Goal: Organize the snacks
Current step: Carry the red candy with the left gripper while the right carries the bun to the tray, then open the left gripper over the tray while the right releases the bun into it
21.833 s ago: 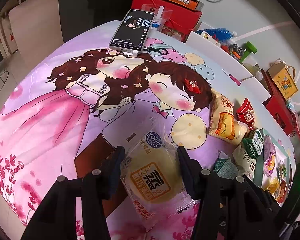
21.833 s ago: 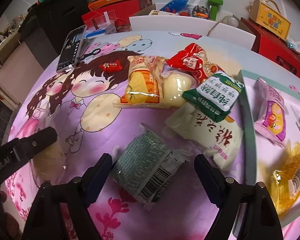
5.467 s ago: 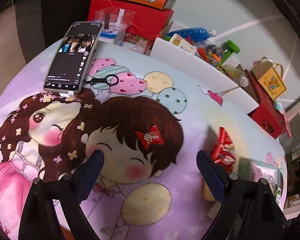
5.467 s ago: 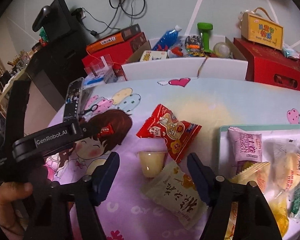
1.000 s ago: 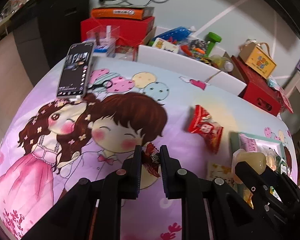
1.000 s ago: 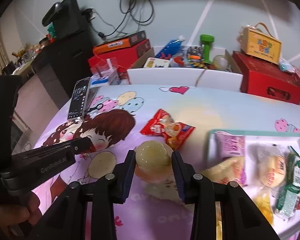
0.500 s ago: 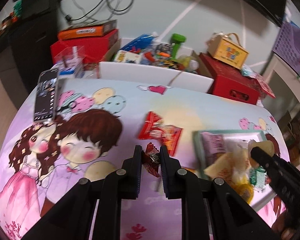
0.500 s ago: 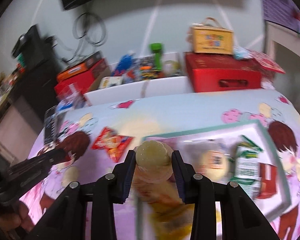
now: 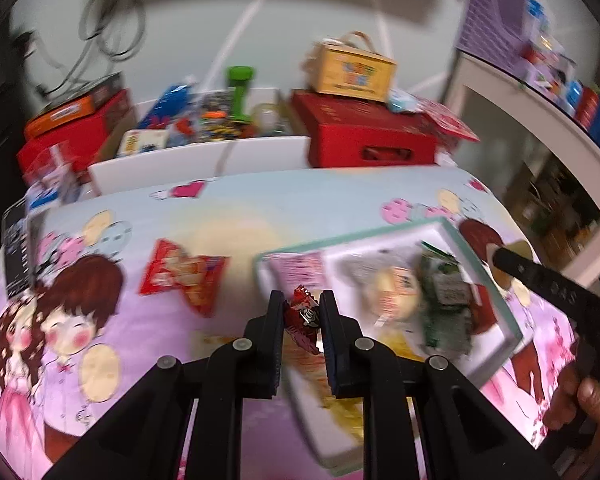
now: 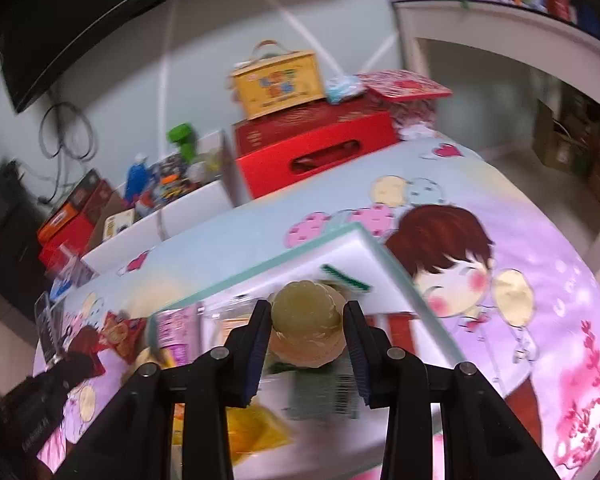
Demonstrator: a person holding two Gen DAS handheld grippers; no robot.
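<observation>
Left gripper clamped on small red candy, held above near-left corner of the tray. Right gripper clamped on round yellow jelly cup, over tray middle.

Risks, judged:
- Candy pinched by a thin crinkly wrapper only; likely to slip or twist out on release, landing outside the tray rim on the tablecloth.
- Jelly cup round and smooth; could roll off packets already piled in the tray.
- Both views blurred, so drop point hard to judge.
- Grippers converging on the tray; clash possible.
- Red snack packet left of tray, not yet collected.
</observation>
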